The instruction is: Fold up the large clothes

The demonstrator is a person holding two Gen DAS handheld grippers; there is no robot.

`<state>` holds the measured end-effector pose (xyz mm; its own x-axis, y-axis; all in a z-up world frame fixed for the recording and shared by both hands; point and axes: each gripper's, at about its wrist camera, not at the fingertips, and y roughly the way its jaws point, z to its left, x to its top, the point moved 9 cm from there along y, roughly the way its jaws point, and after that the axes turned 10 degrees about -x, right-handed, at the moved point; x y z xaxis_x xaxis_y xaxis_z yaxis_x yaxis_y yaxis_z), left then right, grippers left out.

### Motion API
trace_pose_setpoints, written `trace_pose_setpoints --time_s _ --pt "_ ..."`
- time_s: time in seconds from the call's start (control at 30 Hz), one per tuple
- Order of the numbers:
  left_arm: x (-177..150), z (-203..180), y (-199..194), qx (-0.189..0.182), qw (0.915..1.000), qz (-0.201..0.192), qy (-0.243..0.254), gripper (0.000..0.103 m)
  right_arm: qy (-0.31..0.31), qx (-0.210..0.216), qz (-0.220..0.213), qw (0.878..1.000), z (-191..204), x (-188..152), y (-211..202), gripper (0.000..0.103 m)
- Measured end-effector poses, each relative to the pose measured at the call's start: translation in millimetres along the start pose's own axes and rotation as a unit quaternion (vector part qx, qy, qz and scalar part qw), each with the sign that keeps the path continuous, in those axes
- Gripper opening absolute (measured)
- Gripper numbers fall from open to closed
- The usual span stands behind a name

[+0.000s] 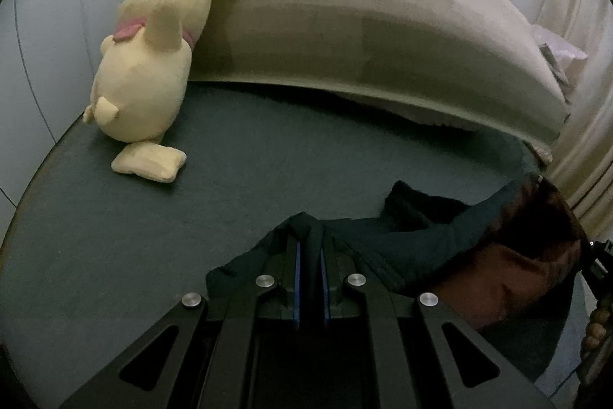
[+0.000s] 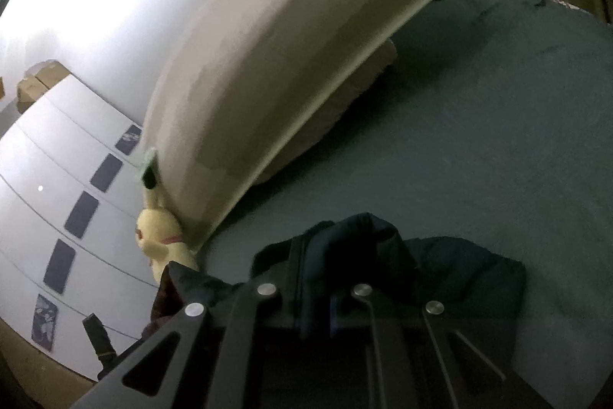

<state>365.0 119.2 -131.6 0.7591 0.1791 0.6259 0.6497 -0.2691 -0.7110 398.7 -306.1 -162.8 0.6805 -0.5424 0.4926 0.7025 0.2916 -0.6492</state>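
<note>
The bed (image 1: 249, 179), covered in a dark grey-green sheet, fills the middle and lower part of both views. Its beige padded headboard (image 1: 364, 25) arches across the top of the left wrist view and runs from the upper centre to the lower left in the right wrist view. White wardrobe doors (image 2: 69, 186) with dark rectangular patches fill the left side of the right wrist view, and cardboard boxes (image 2: 34, 83) sit on top at the far left. A curtain (image 1: 586, 156) hangs at the right edge of the left wrist view.

The dark garment (image 1: 421, 236), apparently with a reddish-brown lining showing at the lower right of the left wrist view, lies bunched on the bed at the bottom centre of both views, stretched between the two tools.

A yellow plush toy (image 1: 153, 71) leans against the headboard at the upper left of the left wrist view, its black-tipped ear touching the padding; in the right wrist view it shows at the lower left.

The left hand-held gripper (image 1: 309, 255) is clenched on a fold of the dark garment. The right hand-held gripper (image 2: 318, 278) is likewise clenched on the garment's cloth, which humps up over its fingers.
</note>
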Motion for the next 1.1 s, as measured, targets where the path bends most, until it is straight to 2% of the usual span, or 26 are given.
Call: trace_pose_setpoints --time_s 0.57,0.8,1.1 --pt "-1 12 61 0.023 0.999 0.039 0.005 0.008 -0.006 -0.052 0.035 0.998 -23 8 65 0.01" --pt "-5 11 72 0.04 0.9977 0.052 0.017 0.008 -0.012 -0.076 0.053 0.996 -27 2 89 0.01" --pt "-5 10 79 0.046 0.9971 0.055 0.024 0.009 -0.01 -0.085 0.065 0.994 -29 1 101 0.01"
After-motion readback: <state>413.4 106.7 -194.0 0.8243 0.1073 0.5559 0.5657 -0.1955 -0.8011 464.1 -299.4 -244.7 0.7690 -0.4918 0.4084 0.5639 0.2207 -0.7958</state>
